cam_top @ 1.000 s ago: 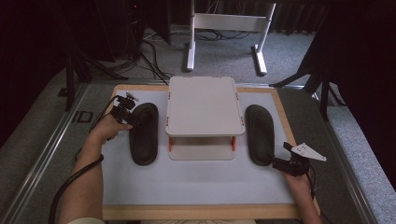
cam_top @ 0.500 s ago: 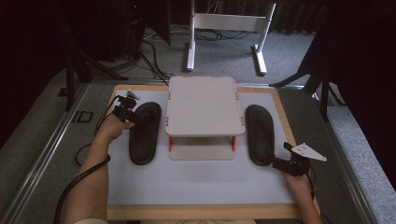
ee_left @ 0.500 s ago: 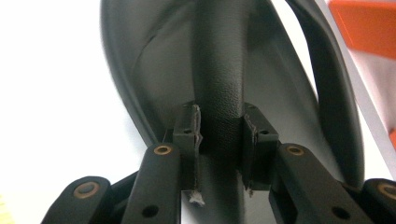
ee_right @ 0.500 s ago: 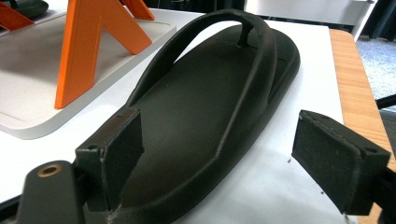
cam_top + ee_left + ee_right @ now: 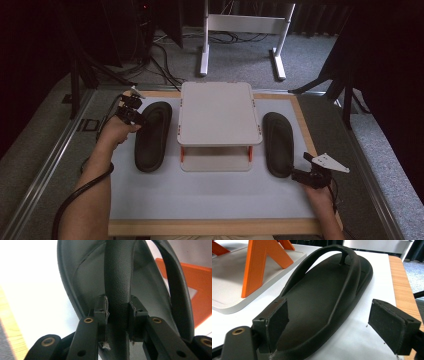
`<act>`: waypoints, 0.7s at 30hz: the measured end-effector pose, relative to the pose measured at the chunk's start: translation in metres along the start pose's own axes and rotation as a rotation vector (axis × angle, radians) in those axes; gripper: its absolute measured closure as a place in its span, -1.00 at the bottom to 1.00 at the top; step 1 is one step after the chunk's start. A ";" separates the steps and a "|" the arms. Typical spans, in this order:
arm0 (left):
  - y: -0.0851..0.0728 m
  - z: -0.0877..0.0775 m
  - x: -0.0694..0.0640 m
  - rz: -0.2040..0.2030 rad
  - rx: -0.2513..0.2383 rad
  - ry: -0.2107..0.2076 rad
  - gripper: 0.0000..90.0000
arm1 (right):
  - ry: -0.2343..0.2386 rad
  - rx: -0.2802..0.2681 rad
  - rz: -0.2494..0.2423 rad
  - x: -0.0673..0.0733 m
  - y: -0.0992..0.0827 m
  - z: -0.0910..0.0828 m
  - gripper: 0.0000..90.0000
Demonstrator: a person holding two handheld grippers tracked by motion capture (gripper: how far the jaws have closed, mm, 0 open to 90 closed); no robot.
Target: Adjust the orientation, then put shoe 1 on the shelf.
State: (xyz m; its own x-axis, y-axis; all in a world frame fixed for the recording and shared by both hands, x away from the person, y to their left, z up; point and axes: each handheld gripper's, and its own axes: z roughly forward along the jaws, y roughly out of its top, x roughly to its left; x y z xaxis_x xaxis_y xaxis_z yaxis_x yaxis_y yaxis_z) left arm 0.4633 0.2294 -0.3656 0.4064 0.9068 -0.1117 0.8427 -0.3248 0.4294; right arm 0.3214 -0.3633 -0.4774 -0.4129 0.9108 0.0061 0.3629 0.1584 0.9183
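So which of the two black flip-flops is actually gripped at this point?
The flip-flop left of the white stand: the left gripper is clamped on its strap. The right flip-flop lies free, the right gripper open at its heel.

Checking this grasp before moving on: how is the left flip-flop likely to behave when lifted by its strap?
The left gripper is shut on the strap of the left flip-flop. The strap looks thin and rubbery, so it will probably stretch. Held at one point, the sole may dangle and swing. It looks foam-like, likely light.
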 end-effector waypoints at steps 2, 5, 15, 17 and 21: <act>0.001 -0.010 -0.001 0.003 -0.009 0.006 0.62 | 0.000 0.002 0.000 0.000 0.000 0.000 -0.66; 0.002 -0.026 0.000 -0.012 -0.039 0.000 0.62 | 0.000 0.002 -0.001 0.000 0.000 0.000 -0.66; 0.022 -0.084 -0.022 -0.010 -0.111 0.025 0.62 | -0.002 0.008 -0.004 0.000 0.000 0.001 -0.65; 0.026 -0.094 -0.031 0.007 -0.128 0.025 0.62 | -0.001 0.007 -0.004 0.000 0.000 0.001 -0.65; 0.036 -0.112 -0.049 0.039 -0.155 0.009 0.62 | -0.001 0.008 -0.005 0.000 0.000 0.001 -0.65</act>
State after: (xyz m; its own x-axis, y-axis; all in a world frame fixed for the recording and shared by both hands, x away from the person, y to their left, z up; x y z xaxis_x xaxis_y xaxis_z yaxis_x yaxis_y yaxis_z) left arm 0.4347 0.2030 -0.2445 0.4342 0.8968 -0.0846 0.7614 -0.3151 0.5666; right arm 0.3221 -0.3626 -0.4774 -0.4135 0.9105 0.0009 0.3672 0.1659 0.9152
